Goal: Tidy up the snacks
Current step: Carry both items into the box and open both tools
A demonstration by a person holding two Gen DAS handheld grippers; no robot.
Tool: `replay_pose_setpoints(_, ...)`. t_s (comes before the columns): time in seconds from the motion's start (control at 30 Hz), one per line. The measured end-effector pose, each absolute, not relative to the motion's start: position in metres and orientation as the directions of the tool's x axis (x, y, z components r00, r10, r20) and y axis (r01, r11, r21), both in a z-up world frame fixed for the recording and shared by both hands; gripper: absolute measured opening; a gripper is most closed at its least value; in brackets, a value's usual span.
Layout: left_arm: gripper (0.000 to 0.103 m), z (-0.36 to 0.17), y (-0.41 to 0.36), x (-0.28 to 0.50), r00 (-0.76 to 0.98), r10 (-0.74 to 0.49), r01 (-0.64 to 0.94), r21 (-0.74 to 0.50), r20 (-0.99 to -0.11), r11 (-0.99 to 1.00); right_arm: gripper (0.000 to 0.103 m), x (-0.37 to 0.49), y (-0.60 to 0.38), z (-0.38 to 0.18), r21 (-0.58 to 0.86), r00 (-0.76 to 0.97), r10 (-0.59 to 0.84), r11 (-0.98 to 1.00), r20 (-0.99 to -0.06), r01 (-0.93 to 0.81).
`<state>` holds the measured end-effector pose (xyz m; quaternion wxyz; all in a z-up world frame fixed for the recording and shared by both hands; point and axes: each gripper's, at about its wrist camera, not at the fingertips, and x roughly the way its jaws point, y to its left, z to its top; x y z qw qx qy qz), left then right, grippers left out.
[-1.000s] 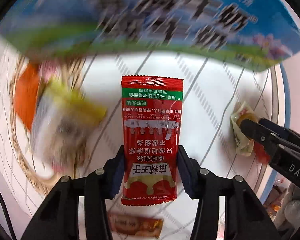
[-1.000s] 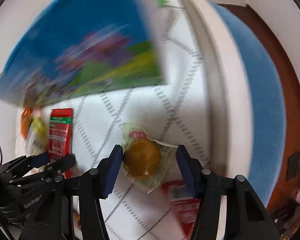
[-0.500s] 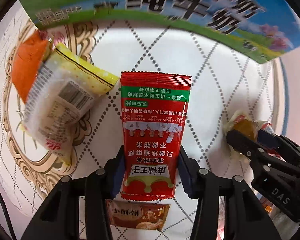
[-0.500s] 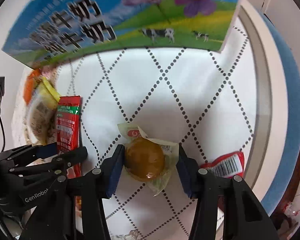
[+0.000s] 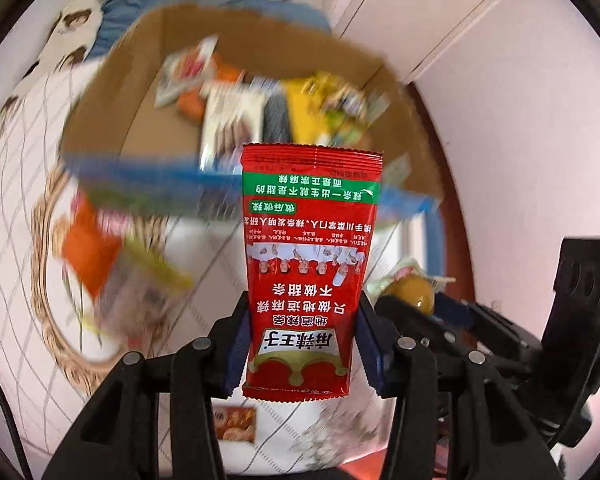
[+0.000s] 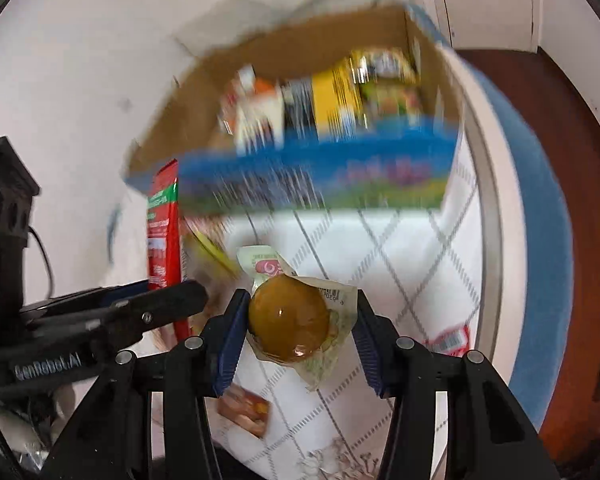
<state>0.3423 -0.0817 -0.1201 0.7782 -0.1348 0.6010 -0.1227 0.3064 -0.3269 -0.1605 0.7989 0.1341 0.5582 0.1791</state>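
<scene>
Left gripper [image 5: 302, 344] clamps a red spicy-strip packet [image 5: 310, 264] and right gripper [image 6: 298, 334] a wrapped braised egg [image 6: 290, 326], both raised clear of the table for dropping into the open snack carton [image 6: 204, 92].

The sachet [image 5: 311, 264] is red with a green band and white lettering. The wrapped snack [image 6: 290, 322] shows amber-brown through clear film printed pale green. The cardboard box [image 5: 140, 92] is brown inside, blue and green outside. The table [image 6: 412, 264] cloth is white with grey dotted diamonds. A nearer small packet [image 5: 235, 424] is brown-orange; an orange packet [image 5: 90, 252] lies left.
</scene>
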Motion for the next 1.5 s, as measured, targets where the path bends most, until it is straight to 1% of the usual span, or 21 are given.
replay_pose_setpoints(0.1, 0.045, -0.097, -0.079, 0.384, 0.286, -0.364, 0.033, -0.37, -0.887, 0.928, 0.053, 0.332, -0.323, -0.133, 0.401, 0.38, 0.426, 0.904, -0.821, -0.146)
replay_pose_setpoints(0.13, 0.045, -0.096, -0.067, 0.393, 0.295, -0.362, 0.031, -0.37, -0.884, 0.929, 0.053, 0.34, -0.326, -0.126, 0.391, 0.393, 0.417, 0.908, -0.82, -0.146)
replay_pose_setpoints(0.23, 0.045, -0.094, -0.076, 0.434, 0.282, -0.365, 0.016, -0.376, -0.887, 0.926, 0.053, 0.372, -0.333, -0.117, 0.365, 0.417, 0.388, 0.921, -0.822, -0.136)
replay_pose_setpoints(0.43, 0.045, -0.128, -0.082, 0.49, 0.168, -0.359, -0.028, -0.368, -0.918, 0.929, 0.053, 0.416, -0.341, -0.126, 0.301, 0.404, 0.324, 0.946, -0.856, -0.122)
replay_pose_setpoints(0.6, 0.045, -0.147, -0.103, 0.503, 0.084, -0.294, 0.072, -0.288, -0.952, 0.955, 0.053, 0.43, -0.346, -0.135, 0.266, 0.368, 0.295, 0.955, -0.882, -0.128)
replay_pose_setpoints(0.8, 0.045, -0.161, -0.127, 0.515, 0.012, -0.225, 0.329, -0.209, -0.974, 0.921, 0.053, 0.435, -0.344, -0.158, 0.231, 0.317, 0.27, 0.961, -0.909, -0.154)
replay_pose_setpoints(0.87, 0.045, -0.167, -0.132, 0.516, -0.013, -0.183, 0.417, -0.172, -0.983, 0.893, 0.053, 0.435, -0.342, -0.162, 0.215, 0.307, 0.259, 0.961, -0.916, -0.171)
replay_pose_setpoints(0.93, 0.045, -0.177, -0.13, 0.521, -0.022, -0.158, 0.473, -0.15, -0.987, 0.868, 0.053, 0.437, -0.339, -0.167, 0.208, 0.302, 0.257, 0.961, -0.918, -0.183)
replay_pose_setpoints(1.0, 0.045, -0.184, -0.127, 0.522, -0.053, -0.146, 0.486, -0.153, -0.988, 0.86, 0.053, 0.44, -0.337, -0.174, 0.205, 0.291, 0.254, 0.96, -0.922, -0.189)
replay_pose_setpoints(1.17, 0.046, -0.198, -0.12, 0.516, -0.12, -0.173, 0.472, -0.21, -0.978, 0.856, 0.053, 0.443, -0.331, -0.176, 0.2, 0.271, 0.25, 0.959, -0.93, -0.2)
replay_pose_setpoints(1.27, 0.046, -0.203, -0.12, 0.508, -0.108, -0.144, 0.495, -0.179, -0.984, 0.85, 0.053, 0.446, -0.328, -0.177, 0.203, 0.261, 0.254, 0.957, -0.932, -0.207)
replay_pose_setpoints(1.5, 0.047, -0.2, -0.123, 0.499, -0.087, -0.133, 0.511, -0.159, -0.987, 0.845, 0.054, 0.452, -0.324, -0.184, 0.203, 0.234, 0.252, 0.956, -0.939, -0.213)
